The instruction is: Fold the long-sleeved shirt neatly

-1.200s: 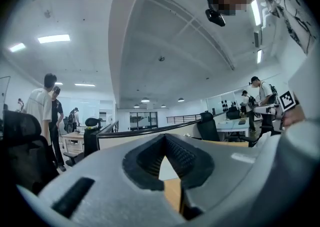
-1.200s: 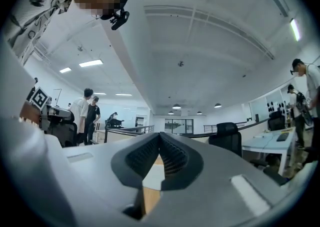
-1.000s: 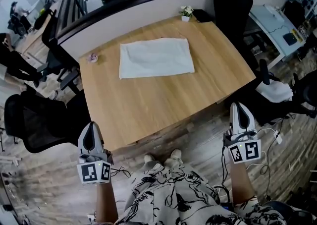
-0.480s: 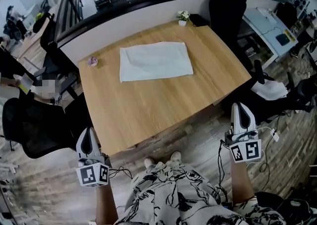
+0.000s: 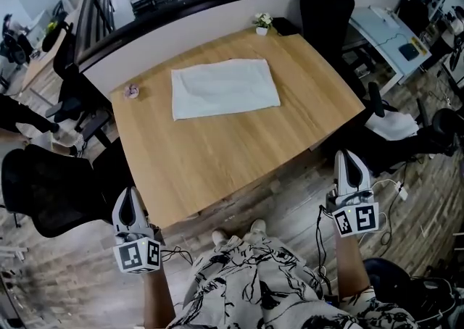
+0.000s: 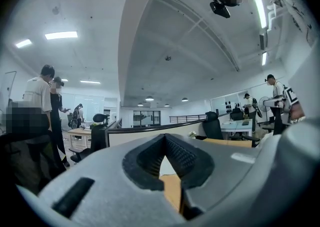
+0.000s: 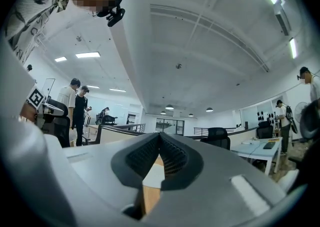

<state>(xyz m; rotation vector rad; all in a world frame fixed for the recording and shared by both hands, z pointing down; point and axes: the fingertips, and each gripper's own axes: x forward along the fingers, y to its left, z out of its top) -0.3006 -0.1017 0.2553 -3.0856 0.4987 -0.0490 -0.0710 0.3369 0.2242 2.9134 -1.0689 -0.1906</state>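
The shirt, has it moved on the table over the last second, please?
No. The shirt keeps its spot on the table, with the same gap to the potted flower.

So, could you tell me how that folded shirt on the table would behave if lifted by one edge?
Probably floppy: the folded shirt lies flat with soft creases, so its layers would likely sag open. It looks light and might slide on the smooth table.
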